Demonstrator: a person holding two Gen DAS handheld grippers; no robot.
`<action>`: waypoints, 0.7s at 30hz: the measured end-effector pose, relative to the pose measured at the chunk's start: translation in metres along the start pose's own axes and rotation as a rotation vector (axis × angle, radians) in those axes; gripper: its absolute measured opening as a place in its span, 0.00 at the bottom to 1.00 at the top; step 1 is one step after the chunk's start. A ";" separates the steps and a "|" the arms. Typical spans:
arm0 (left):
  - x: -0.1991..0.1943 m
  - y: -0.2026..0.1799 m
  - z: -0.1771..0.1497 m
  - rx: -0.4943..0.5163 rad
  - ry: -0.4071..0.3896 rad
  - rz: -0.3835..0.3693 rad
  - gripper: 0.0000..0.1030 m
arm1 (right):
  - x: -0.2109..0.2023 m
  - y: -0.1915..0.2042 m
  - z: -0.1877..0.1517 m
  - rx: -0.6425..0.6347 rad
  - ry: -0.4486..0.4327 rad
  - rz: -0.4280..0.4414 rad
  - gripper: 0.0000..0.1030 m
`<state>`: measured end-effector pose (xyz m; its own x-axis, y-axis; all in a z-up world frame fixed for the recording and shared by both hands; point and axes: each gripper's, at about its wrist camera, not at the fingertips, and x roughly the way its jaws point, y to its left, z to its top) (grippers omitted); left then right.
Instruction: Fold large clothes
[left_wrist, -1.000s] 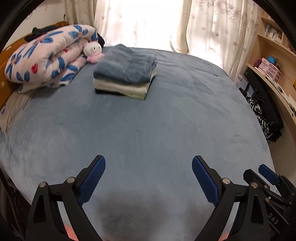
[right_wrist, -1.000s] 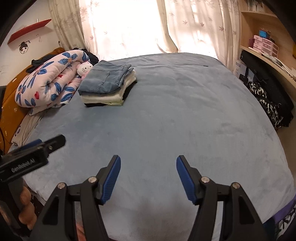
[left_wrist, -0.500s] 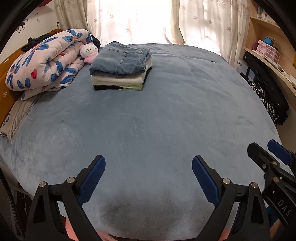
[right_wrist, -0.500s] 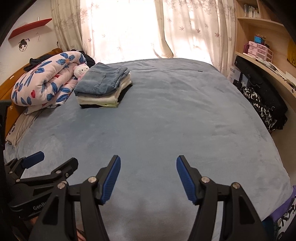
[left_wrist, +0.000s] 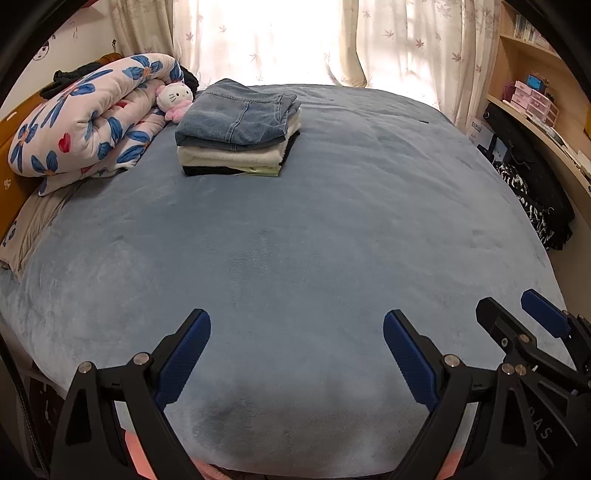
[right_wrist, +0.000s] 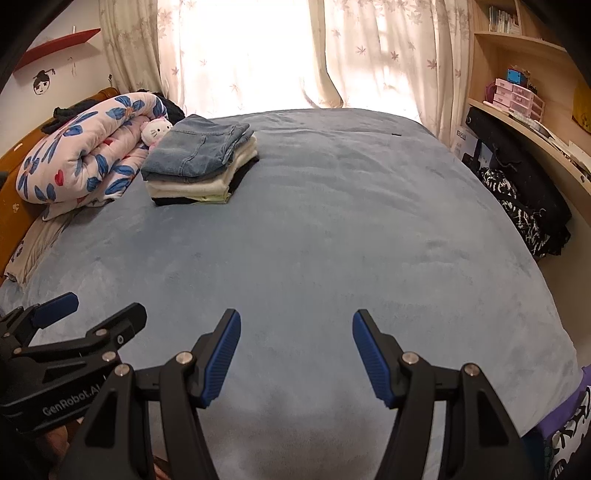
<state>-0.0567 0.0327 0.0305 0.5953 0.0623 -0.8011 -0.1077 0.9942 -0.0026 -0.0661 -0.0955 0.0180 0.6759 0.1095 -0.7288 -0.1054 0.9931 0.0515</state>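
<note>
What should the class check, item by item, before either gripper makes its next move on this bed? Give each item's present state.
1. Left gripper open and empty: ok.
2. Right gripper open and empty: ok.
3. Folded stack neat, jeans on top: ok.
4. Stack apart from the floral quilt: ok; the plush toy sits close, contact cannot tell.
5. Unfolded garment on the blue bedspread within reach: not ok, none in view.
6. More clothes waiting beyond the bed edge: cannot tell.
</note>
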 end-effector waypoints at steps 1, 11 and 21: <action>0.001 0.000 0.000 0.000 0.001 0.001 0.91 | 0.001 0.000 0.000 0.003 0.001 0.002 0.62; 0.008 -0.002 0.003 0.001 0.011 0.008 0.91 | 0.009 -0.003 0.000 0.016 0.016 0.001 0.62; 0.014 -0.008 0.006 0.010 0.016 0.014 0.91 | 0.015 -0.006 0.002 0.028 0.019 -0.011 0.62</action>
<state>-0.0433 0.0265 0.0229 0.5810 0.0751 -0.8104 -0.1081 0.9940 0.0146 -0.0541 -0.1001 0.0083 0.6630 0.0985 -0.7421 -0.0780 0.9950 0.0623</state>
